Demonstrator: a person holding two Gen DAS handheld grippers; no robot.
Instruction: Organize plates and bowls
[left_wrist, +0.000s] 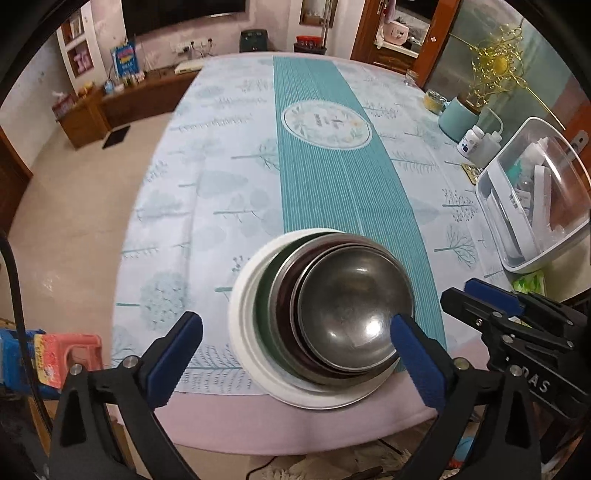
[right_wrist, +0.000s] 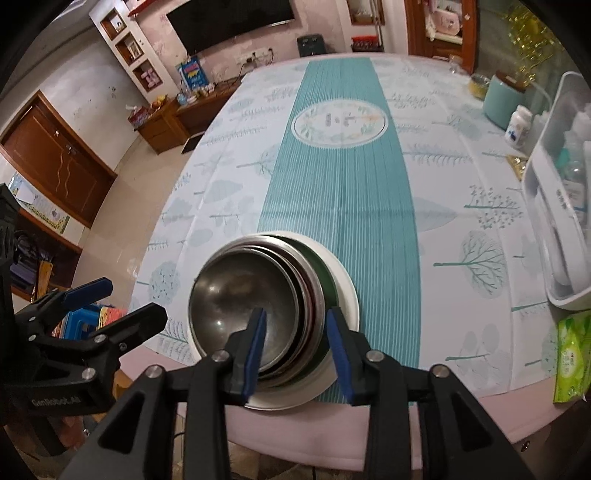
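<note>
A stack of nested steel bowls (left_wrist: 354, 314) sits on a white plate (left_wrist: 240, 332) near the table's front edge, on the teal runner. My left gripper (left_wrist: 295, 325) hangs above the stack with its blue pads spread wider than the bowls, touching nothing. In the right wrist view the same steel bowls (right_wrist: 229, 295) and white plate (right_wrist: 347, 295) lie below my right gripper (right_wrist: 297, 314). Its jaws stand partly apart over the right-hand rims with nothing pressed between them. Each gripper also shows in the other's view: the right gripper (left_wrist: 480, 295) and the left gripper (right_wrist: 110, 299).
A clear plastic storage box (left_wrist: 535, 206) stands at the table's right side, with a green tissue pack (right_wrist: 570, 358) in front of it. A teal canister (left_wrist: 458, 118) and small bottles are behind it. A red stool (left_wrist: 74, 350) is on the floor at the left.
</note>
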